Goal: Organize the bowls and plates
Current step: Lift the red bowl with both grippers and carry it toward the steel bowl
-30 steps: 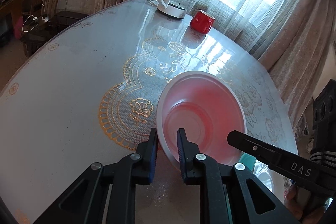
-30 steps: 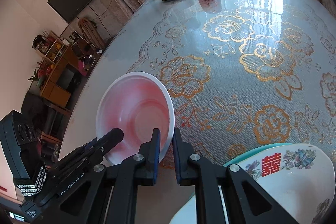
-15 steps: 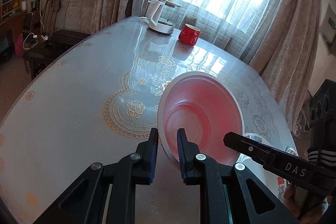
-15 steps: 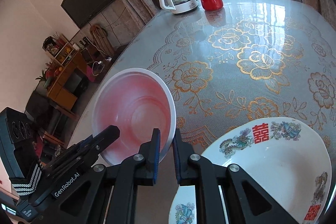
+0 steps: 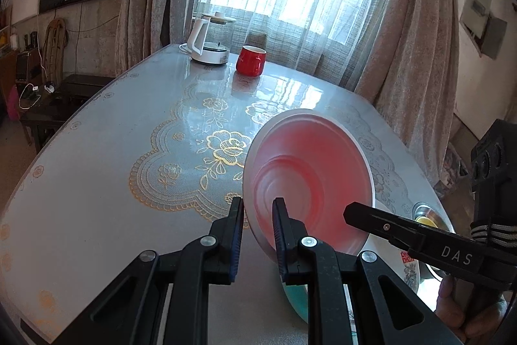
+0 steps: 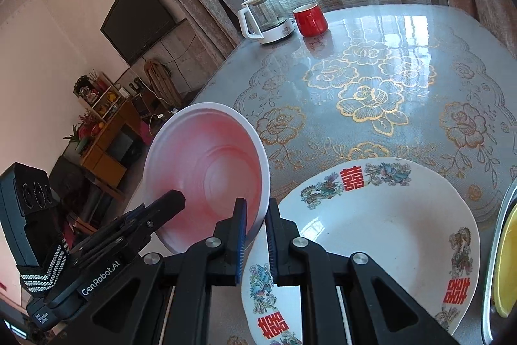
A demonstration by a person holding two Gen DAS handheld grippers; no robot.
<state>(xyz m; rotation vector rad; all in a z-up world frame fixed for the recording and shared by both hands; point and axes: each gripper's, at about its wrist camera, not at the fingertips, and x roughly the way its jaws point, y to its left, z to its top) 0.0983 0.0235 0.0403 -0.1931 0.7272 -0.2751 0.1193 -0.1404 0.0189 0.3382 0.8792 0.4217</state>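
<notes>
Both grippers, left gripper [image 5: 257, 225] and right gripper [image 6: 256, 225], still clamp the pink bowl [image 6: 206, 170], now raised over the plate [image 6: 381, 215].

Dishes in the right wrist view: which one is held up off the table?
The pink bowl, held tilted by its rim in both the left gripper and the right gripper. The white plate with red characters lies flat on the table.

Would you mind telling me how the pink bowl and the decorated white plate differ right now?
The pink bowl is plain, with no pattern; the decorated white plate carries red characters and bird motifs on its rim. The pink bowl is held tilted off the table, its rim pinched by the left claw and right claw; the decorated white plate lies flat on the table, ungripped. The bowl is deeper, the plate shallower. Both are round.
</notes>
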